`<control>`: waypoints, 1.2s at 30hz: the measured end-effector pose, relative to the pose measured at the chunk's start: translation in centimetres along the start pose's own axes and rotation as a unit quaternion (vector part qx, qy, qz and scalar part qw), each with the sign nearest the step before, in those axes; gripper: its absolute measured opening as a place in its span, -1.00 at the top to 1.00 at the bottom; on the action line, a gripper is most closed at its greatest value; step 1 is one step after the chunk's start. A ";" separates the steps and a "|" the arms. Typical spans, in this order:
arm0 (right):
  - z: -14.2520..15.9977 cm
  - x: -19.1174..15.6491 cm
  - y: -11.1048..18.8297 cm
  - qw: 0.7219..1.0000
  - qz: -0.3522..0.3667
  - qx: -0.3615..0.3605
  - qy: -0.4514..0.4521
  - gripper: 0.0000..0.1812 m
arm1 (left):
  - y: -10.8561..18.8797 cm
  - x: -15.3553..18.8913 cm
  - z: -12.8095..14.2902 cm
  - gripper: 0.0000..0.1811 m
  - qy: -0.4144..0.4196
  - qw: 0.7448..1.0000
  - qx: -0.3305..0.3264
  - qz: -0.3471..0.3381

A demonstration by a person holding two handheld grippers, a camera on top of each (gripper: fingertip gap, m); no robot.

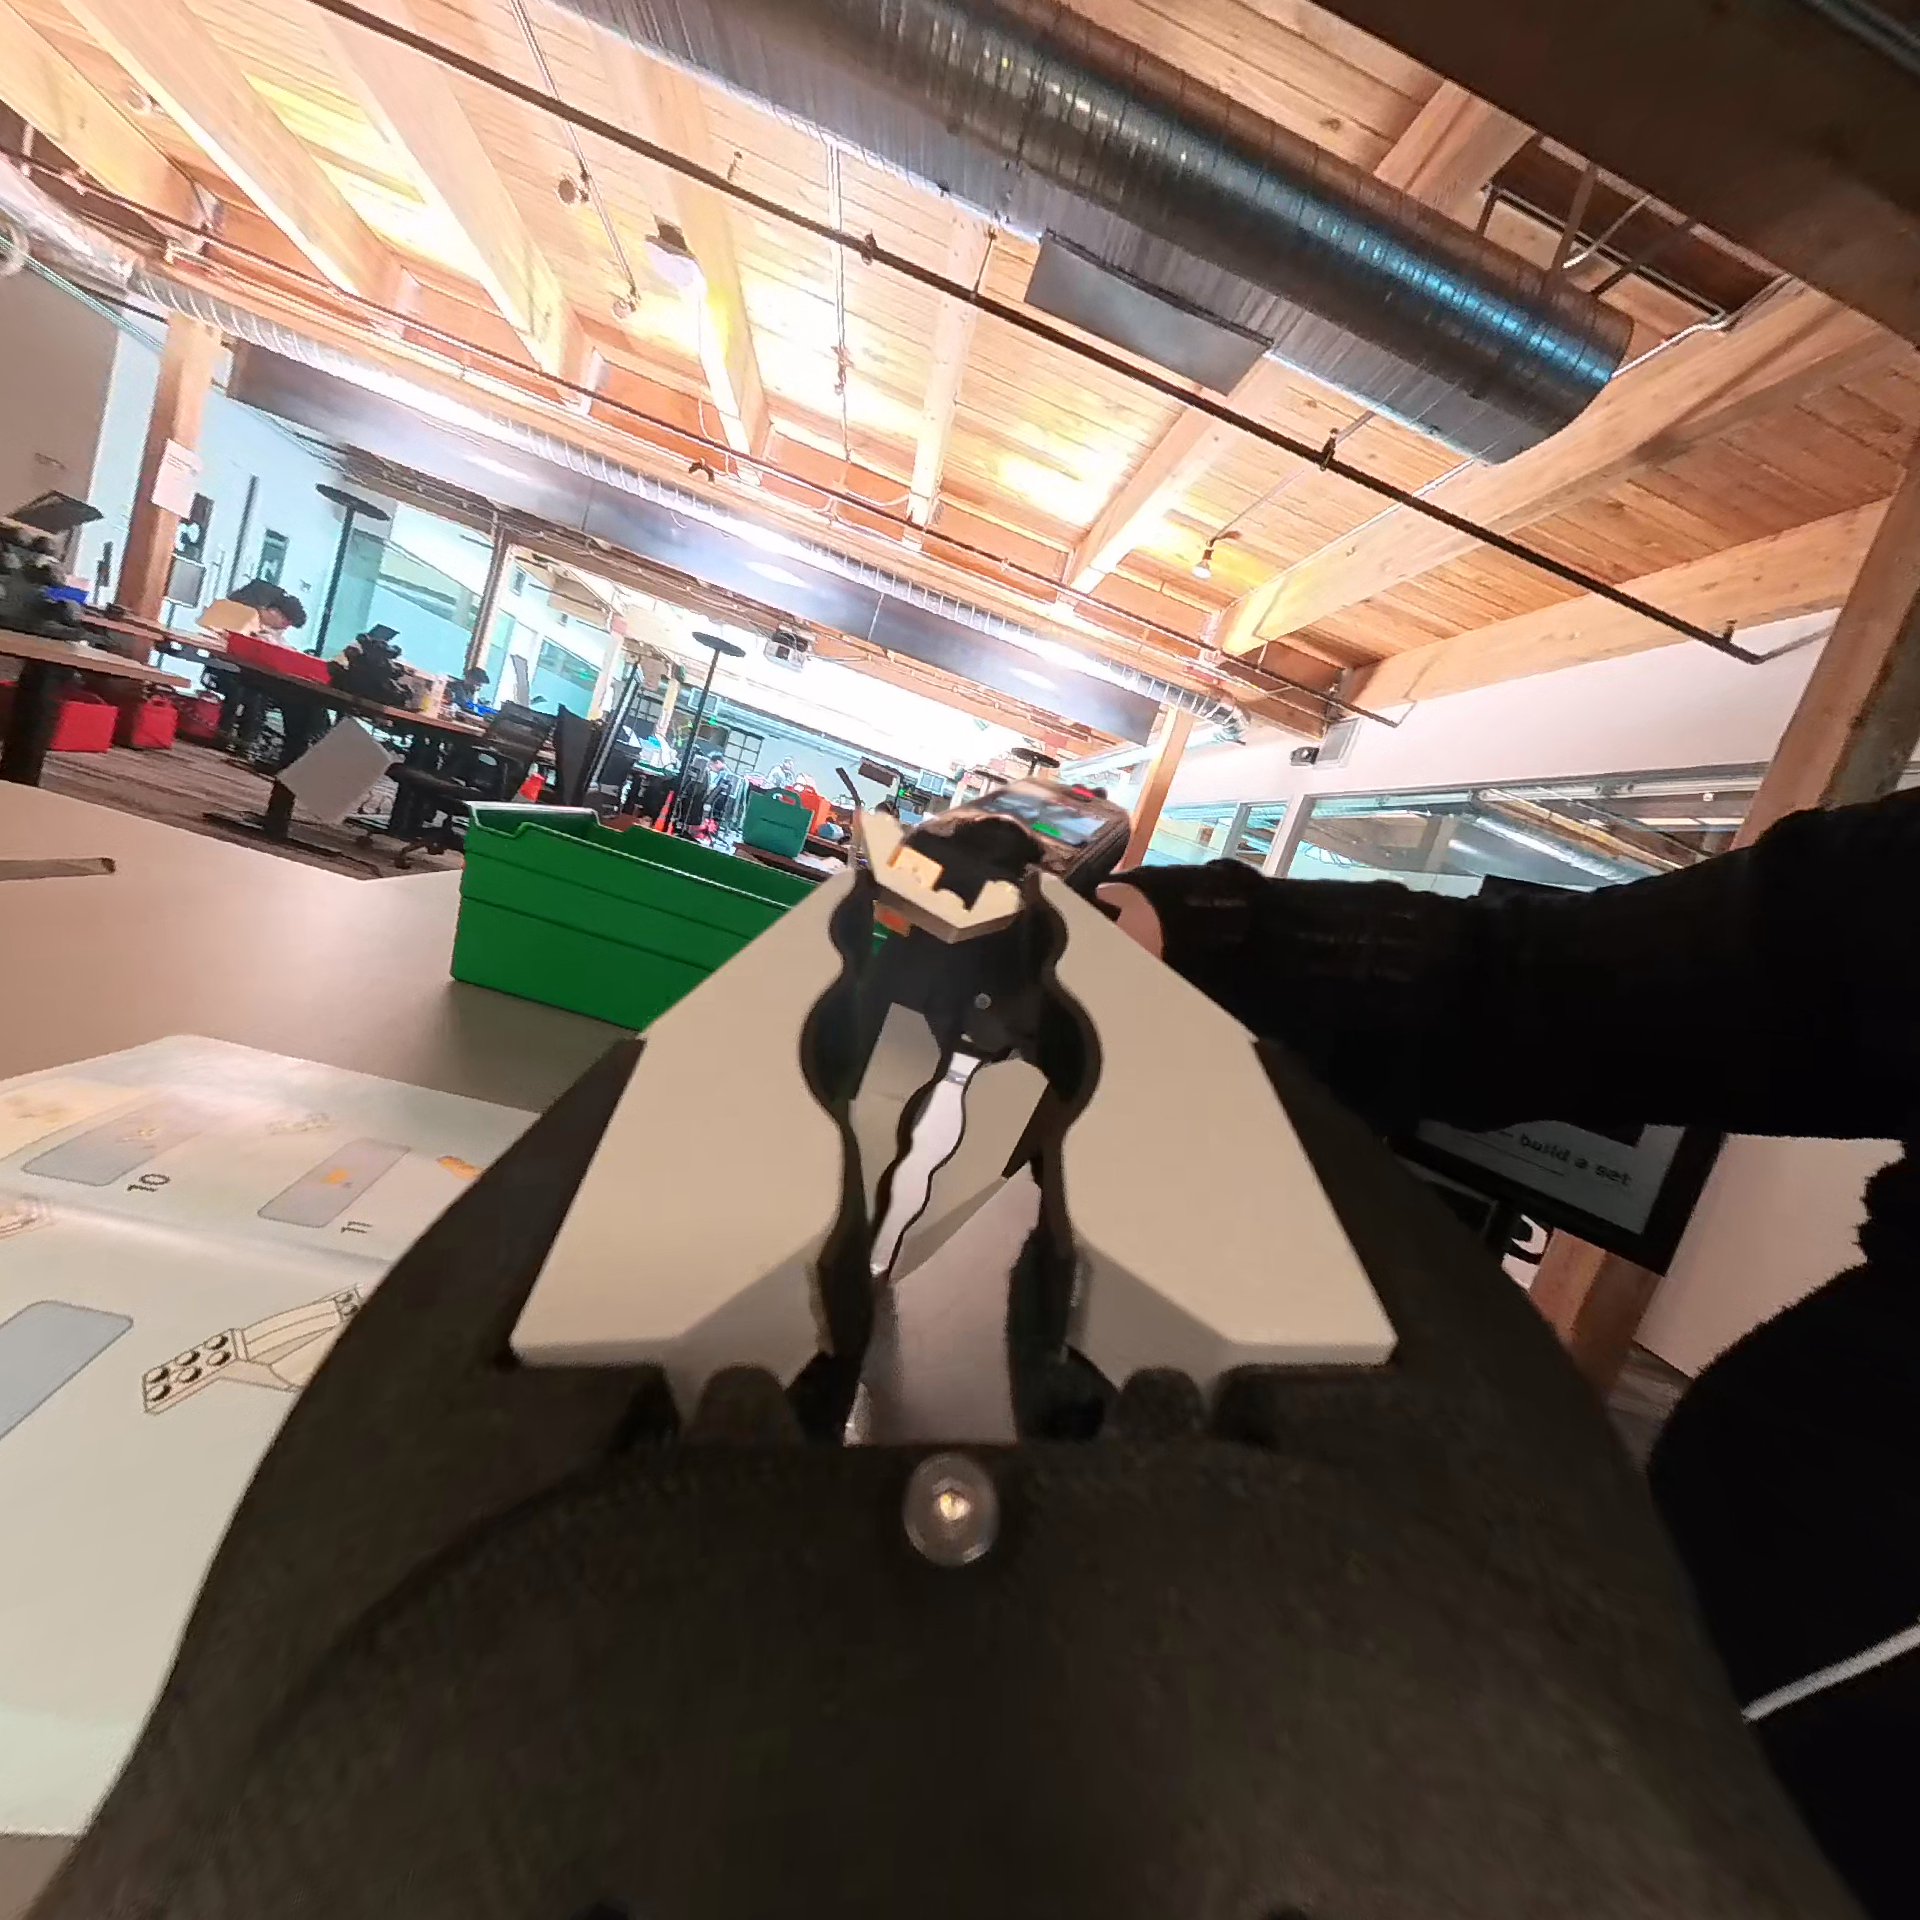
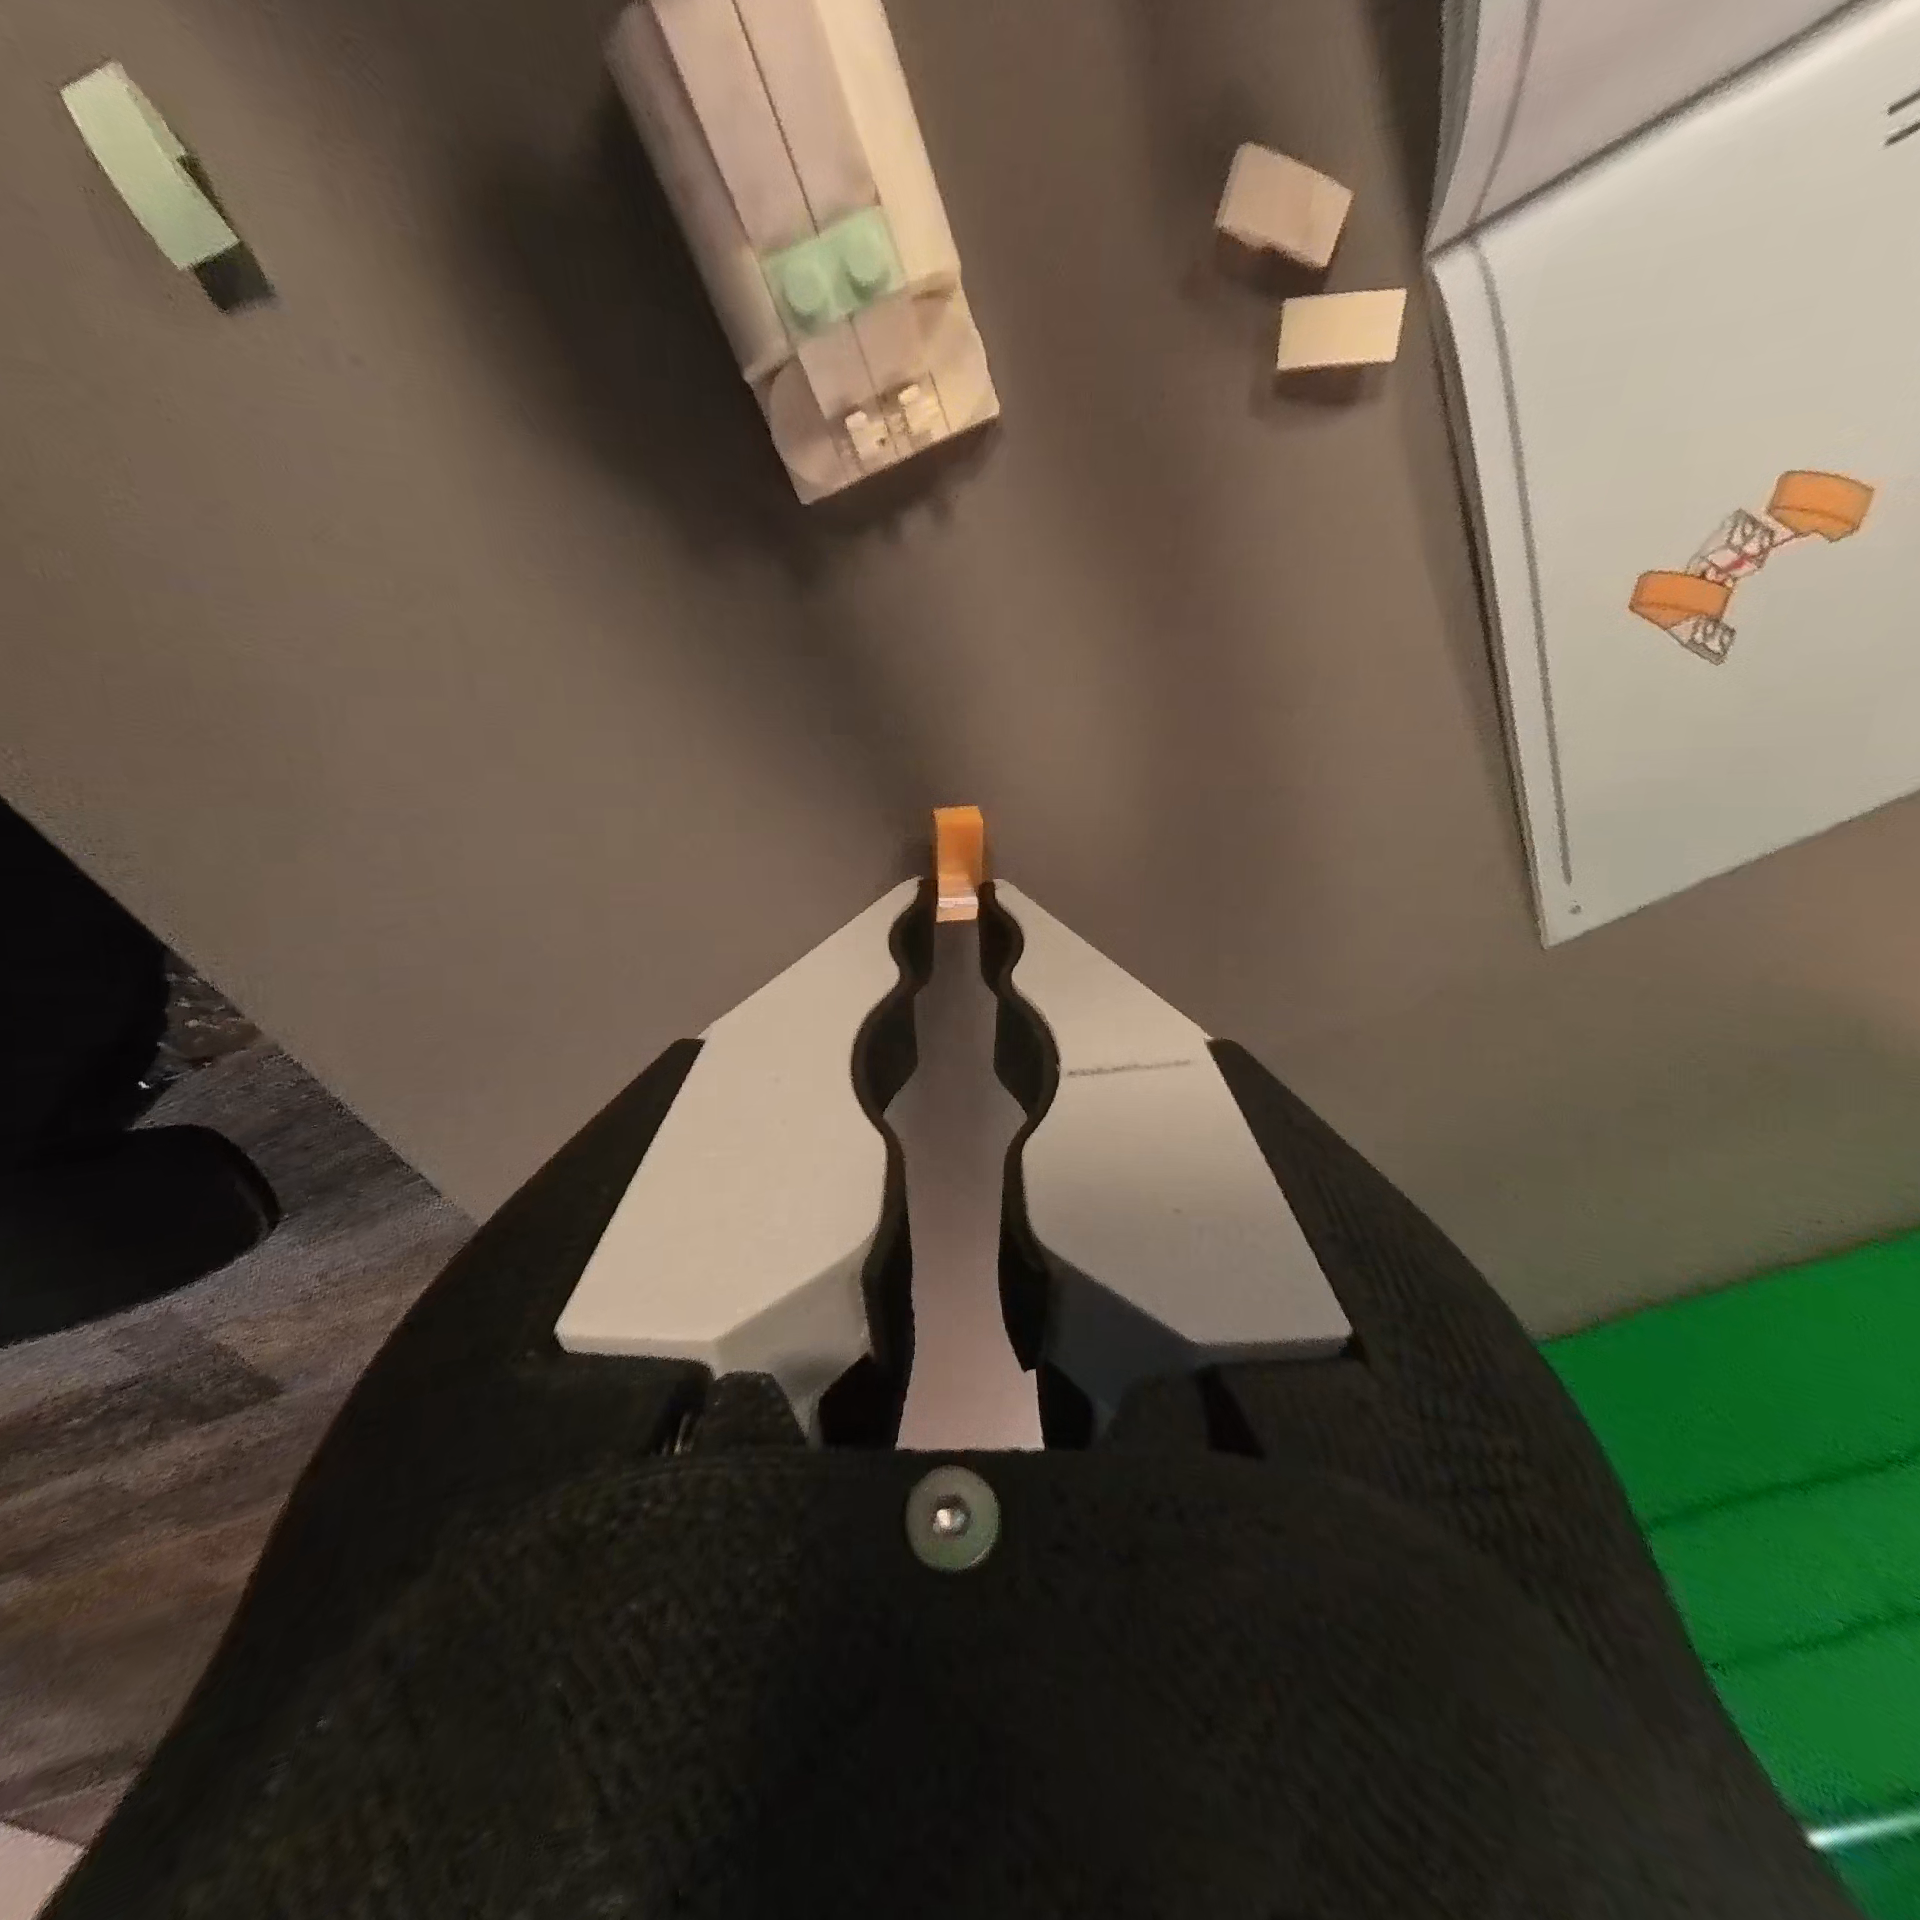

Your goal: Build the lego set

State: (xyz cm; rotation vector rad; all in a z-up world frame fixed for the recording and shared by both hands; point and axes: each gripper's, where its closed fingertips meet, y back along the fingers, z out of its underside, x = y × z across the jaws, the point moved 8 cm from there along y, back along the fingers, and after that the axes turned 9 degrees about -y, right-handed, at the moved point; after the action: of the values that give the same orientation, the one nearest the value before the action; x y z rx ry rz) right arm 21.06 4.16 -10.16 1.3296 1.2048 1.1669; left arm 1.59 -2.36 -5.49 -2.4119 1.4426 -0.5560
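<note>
Right tool (image 2: pixel 958 896) pinches a small orange piece (image 2: pixel 957 840) above the table (image 2: pixel 468 623)

Each gripper (image 2: pixel 956 899): black textured body, pale grey fingers (image 2: pixel 727 1174), wavy black pads, screw (image 2: pixel 953 1536) behind them; sleeve (image 1: pixel 1455 997) apparently black.

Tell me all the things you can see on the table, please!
Table: one, grey, under everything.
Built lego block: one, white with a mint green brick on top, far middle of the right wrist view.
Mint piece: one, far left.
Loose white bricks: two, side by side near the booklet.
Orange piece: one, in the right gripper's tips.
White lego part: one, at the left gripper's tips.
Instruction booklet: one, white, open.
Green bin: one, behind the booklet.
Black sleeve: one, right side.
Left gripper: black and white, shut on the white lego part.
Right gripper: shut on the orange piece.
</note>
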 end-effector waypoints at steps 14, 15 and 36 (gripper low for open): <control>-5.1 -4.6 7.3 0.871 0.284 0.354 0.187 0.52 | -0.2 -0.2 0.6 0.70 0.024 1.000 -0.009 0.003; -5.5 -5.3 7.4 0.843 0.336 0.359 0.217 0.54 | -0.2 -0.2 0.7 0.70 0.026 1.000 -0.010 0.006; -5.1 -6.1 7.5 0.718 0.494 0.391 0.294 0.95 | -1.0 0.3 1.6 0.53 0.010 0.997 -0.071 0.032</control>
State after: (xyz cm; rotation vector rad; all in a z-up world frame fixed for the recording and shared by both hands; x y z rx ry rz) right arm 16.19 -2.03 -2.56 2.5730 1.5568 2.0626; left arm 3.22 -2.05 -6.40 -2.4628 1.6131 -0.4776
